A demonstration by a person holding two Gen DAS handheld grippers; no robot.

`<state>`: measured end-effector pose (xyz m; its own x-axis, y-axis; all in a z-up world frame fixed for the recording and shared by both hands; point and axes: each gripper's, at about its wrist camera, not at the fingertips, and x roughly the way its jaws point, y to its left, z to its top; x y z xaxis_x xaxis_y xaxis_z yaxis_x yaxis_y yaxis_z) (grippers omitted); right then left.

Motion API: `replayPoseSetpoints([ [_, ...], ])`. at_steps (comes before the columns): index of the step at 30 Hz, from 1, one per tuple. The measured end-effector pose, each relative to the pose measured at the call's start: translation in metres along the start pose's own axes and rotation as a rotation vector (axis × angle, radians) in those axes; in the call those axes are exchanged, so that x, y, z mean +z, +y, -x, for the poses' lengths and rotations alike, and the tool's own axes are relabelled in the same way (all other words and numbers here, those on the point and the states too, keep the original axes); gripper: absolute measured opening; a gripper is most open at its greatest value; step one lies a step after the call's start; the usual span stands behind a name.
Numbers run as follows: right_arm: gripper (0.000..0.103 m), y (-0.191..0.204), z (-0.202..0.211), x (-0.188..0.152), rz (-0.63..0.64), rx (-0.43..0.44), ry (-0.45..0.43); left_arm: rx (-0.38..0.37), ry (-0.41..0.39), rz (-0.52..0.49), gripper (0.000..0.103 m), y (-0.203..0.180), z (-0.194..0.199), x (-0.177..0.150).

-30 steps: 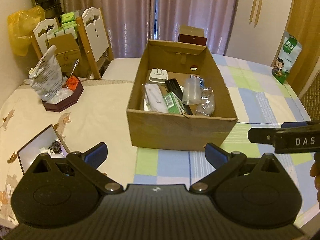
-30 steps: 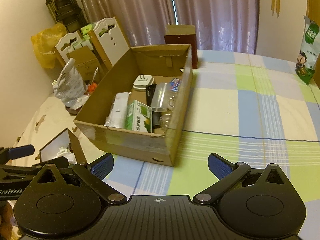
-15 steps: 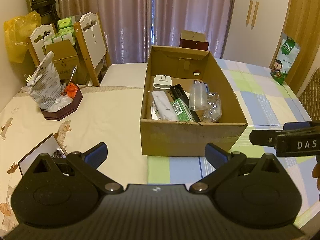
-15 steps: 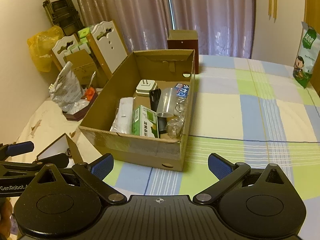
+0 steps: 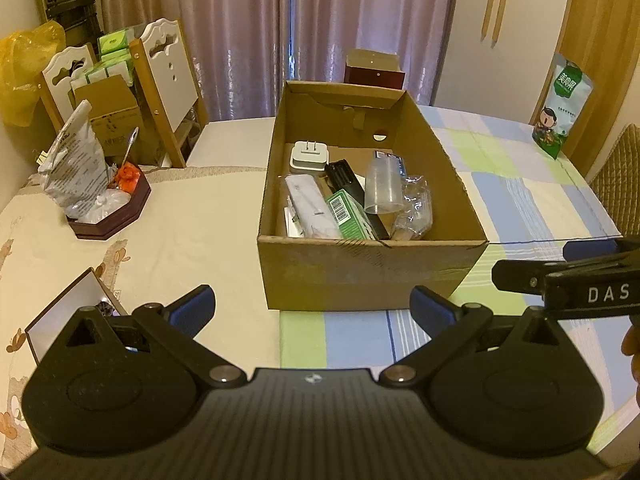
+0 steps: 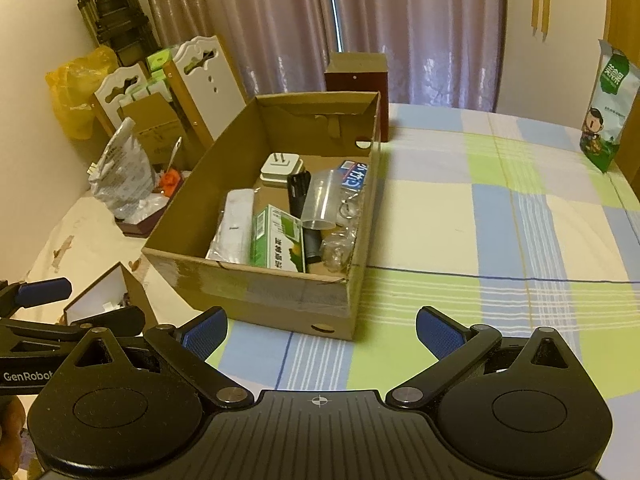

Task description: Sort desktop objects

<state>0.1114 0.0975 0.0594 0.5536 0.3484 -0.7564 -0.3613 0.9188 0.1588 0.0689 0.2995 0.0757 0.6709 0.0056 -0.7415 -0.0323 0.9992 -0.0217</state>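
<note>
An open cardboard box (image 5: 360, 272) (image 6: 256, 292) stands on the table ahead of both grippers. Inside lie a white plug adapter (image 5: 309, 156) (image 6: 280, 168), a clear plastic cup (image 5: 382, 186) (image 6: 322, 200), a green carton (image 5: 349, 216) (image 6: 276, 242), a black stick-like item (image 5: 340, 174) (image 6: 298, 192), a white packet (image 5: 310, 206) (image 6: 236, 224) and crumpled clear wrap (image 5: 414, 208). My left gripper (image 5: 312, 308) hangs open and empty short of the box's near wall. My right gripper (image 6: 322, 330) is open and empty too, near the box's front right corner.
A small open white-lined box (image 5: 68, 316) (image 6: 104, 300) sits at the near left. A dark tray with a foil bag (image 5: 108, 216) stands far left. A dark red box (image 5: 374, 70) is behind the cardboard box, a green snack bag (image 5: 562, 108) (image 6: 608, 108) far right. Chairs (image 5: 168, 80) line the left edge.
Both views have pulled back and risen a little, so the box's inside shows more fully and sits more centred. Both grippers stay open and empty; nothing in the box moved.
</note>
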Motion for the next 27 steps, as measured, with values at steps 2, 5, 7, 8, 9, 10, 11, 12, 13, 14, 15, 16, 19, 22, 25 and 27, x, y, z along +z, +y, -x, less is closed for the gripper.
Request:
replayPoseSetpoints([
  [2, 0.103, -0.001, 0.0, -0.001, -0.004, -0.004, 0.003, -0.001, 0.003, -0.006, 0.102, -0.002, -0.002, 0.001],
  [5, 0.103, -0.004, -0.002, -0.002, -0.008, 0.0, 0.009, -0.007, 0.007, -0.008, 0.102, -0.004, -0.004, 0.0],
  [7, 0.103, -0.004, -0.003, -0.003, -0.011, 0.003, 0.012, -0.011, 0.011, -0.004, 0.102, -0.005, -0.005, 0.0],
  [8, 0.103, -0.005, -0.003, -0.003, -0.01, 0.002, 0.013, -0.012, 0.012, -0.003, 0.102, -0.006, -0.006, 0.0],
  [9, 0.103, -0.005, -0.004, -0.002, -0.01, 0.0, 0.013, -0.012, 0.014, -0.003, 0.102, -0.006, -0.007, 0.0],
  [10, 0.103, -0.005, -0.004, -0.002, -0.01, 0.001, 0.014, -0.012, 0.016, -0.002, 0.102, -0.006, -0.008, 0.0],
  [11, 0.103, -0.006, -0.004, -0.002, -0.01, 0.002, 0.015, -0.011, 0.017, -0.002, 0.102, -0.006, -0.008, 0.0],
  [12, 0.103, -0.006, -0.004, -0.002, -0.01, 0.002, 0.016, -0.01, 0.018, -0.002, 0.102, -0.006, -0.008, 0.0],
  [13, 0.103, -0.006, -0.005, -0.002, -0.009, 0.002, 0.017, -0.008, 0.018, -0.002, 0.102, -0.006, -0.008, 0.0],
  [14, 0.103, -0.006, -0.005, -0.002, -0.008, 0.002, 0.017, -0.006, 0.018, -0.002, 0.102, -0.007, -0.009, 0.0],
  [15, 0.103, -0.007, -0.005, -0.002, -0.008, 0.003, 0.018, -0.004, 0.018, -0.003, 0.102, -0.007, -0.009, 0.001],
  [16, 0.103, -0.007, -0.005, -0.002, -0.009, 0.004, 0.019, -0.003, 0.018, -0.003, 0.102, -0.007, -0.009, 0.001],
  [19, 0.103, -0.009, -0.005, -0.001, -0.009, 0.005, 0.021, 0.002, 0.019, -0.005, 0.102, -0.008, -0.01, 0.002],
  [22, 0.103, -0.01, -0.006, -0.001, -0.011, 0.006, 0.023, 0.006, 0.024, -0.008, 0.102, -0.01, -0.012, 0.002],
  [25, 0.103, -0.011, -0.007, -0.001, -0.014, 0.008, 0.026, 0.007, 0.029, -0.014, 0.102, -0.011, -0.014, 0.002],
  [27, 0.103, -0.012, -0.007, -0.001, -0.016, 0.008, 0.028, 0.006, 0.032, -0.016, 0.102, -0.012, -0.015, 0.002],
])
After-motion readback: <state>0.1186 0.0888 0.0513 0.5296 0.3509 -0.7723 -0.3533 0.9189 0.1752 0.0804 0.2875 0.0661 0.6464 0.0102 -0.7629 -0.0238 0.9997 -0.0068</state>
